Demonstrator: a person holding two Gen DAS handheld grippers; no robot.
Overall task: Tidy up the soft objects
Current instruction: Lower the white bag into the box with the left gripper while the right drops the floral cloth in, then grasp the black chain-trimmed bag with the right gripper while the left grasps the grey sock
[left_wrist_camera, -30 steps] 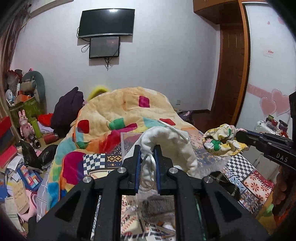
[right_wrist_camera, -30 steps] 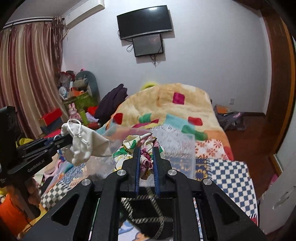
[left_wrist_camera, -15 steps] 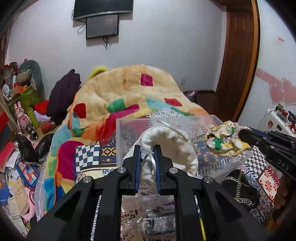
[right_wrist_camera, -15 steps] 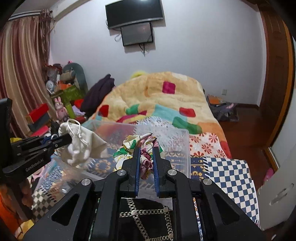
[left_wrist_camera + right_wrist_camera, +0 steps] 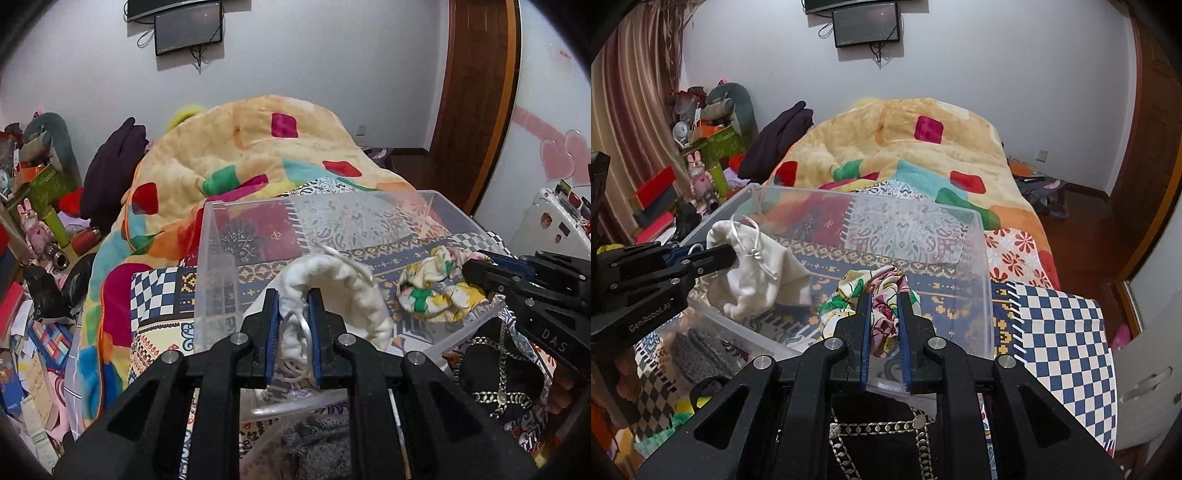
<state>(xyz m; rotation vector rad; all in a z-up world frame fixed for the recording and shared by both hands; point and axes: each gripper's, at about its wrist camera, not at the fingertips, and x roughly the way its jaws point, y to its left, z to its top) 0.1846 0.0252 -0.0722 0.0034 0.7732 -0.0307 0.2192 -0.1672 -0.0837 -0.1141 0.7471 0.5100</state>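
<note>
My left gripper (image 5: 293,299) is shut on a white drawstring pouch (image 5: 340,284) and holds it over the near left part of a clear plastic bin (image 5: 218,236). In the right wrist view the pouch (image 5: 753,269) hangs from the left gripper (image 5: 727,254) inside the bin (image 5: 982,258). My right gripper (image 5: 882,302) is shut on a floral cloth bundle (image 5: 864,295) and holds it low in the bin. In the left wrist view the bundle (image 5: 432,291) shows at the tips of the right gripper (image 5: 469,269).
The bin rests on a patchwork bed cover (image 5: 1063,332). A heaped yellow blanket (image 5: 258,147) lies behind it. A black bag with a chain (image 5: 502,373) and a grey knit item (image 5: 698,354) lie in front. Clutter (image 5: 33,229) fills the floor at left.
Both grippers have moved forward and down, bringing the pouch and the floral bundle from above the bin's near rim into the bin. Both stay shut on their loads.
</note>
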